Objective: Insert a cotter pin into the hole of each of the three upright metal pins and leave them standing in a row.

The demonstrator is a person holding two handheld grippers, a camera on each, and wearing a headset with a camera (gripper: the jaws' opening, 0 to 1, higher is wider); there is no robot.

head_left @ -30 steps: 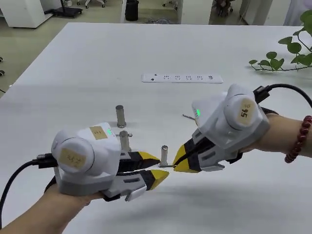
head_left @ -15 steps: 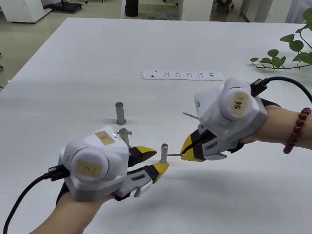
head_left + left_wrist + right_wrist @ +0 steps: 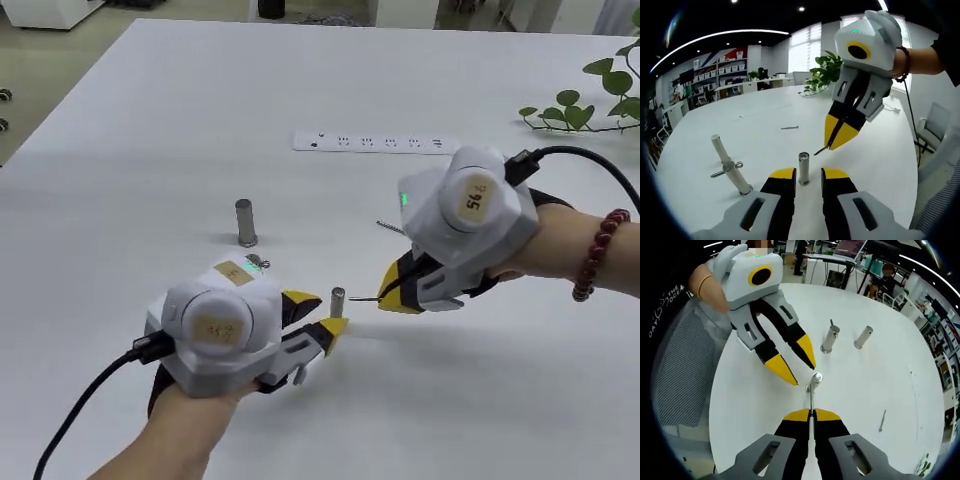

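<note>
Three upright metal pins stand on the white table. The nearest pin (image 3: 338, 300) (image 3: 803, 168) (image 3: 816, 377) stands between the spread jaws of my left gripper (image 3: 322, 315) (image 3: 803, 175) (image 3: 805, 374), which is open and not clamping it. My right gripper (image 3: 392, 297) (image 3: 811, 416) (image 3: 832, 145) is shut on a cotter pin (image 3: 363, 298) (image 3: 811, 396) (image 3: 821, 149), whose tip points at the top of that pin from the right. The middle pin (image 3: 256, 263) (image 3: 828, 339) (image 3: 735, 175) carries a cotter pin. The far pin (image 3: 245, 222) (image 3: 863, 337) is bare.
A spare cotter pin (image 3: 390, 228) (image 3: 789, 128) (image 3: 882, 421) lies on the table behind the right gripper. A white power strip (image 3: 375, 143) lies further back. Plant leaves (image 3: 590, 100) hang over the far right edge.
The right gripper has drawn the cotter pin back to the right, so it now points at the near pin instead of touching it. The left gripper has shifted slightly towards me.
</note>
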